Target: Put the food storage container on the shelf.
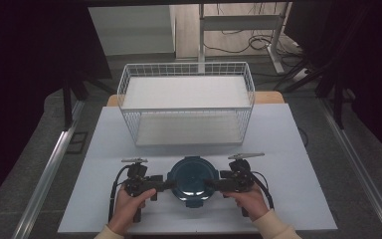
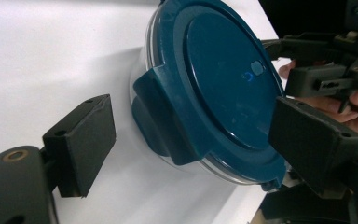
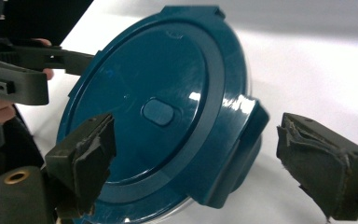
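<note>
A round clear container with a dark blue lid (image 1: 193, 178) sits on the pale table near the front edge. My left gripper (image 1: 167, 185) comes in from the lid's left side and my right gripper (image 1: 209, 183) from its right side. In the left gripper view the jaws (image 2: 196, 140) stand open on either side of a blue latch tab (image 2: 161, 119) on the lid's rim (image 2: 219, 79). In the right gripper view the jaws (image 3: 205, 161) also stand open, straddling the opposite latch tab (image 3: 242, 140) of the lid (image 3: 158, 102). Neither pad presses the lid.
A white wire basket (image 1: 186, 102) with two shelves stands at the back of the table (image 1: 288, 149). A person's hands hold both grippers at the front edge. Beyond the table are dark curtains, floor cables and a desk frame.
</note>
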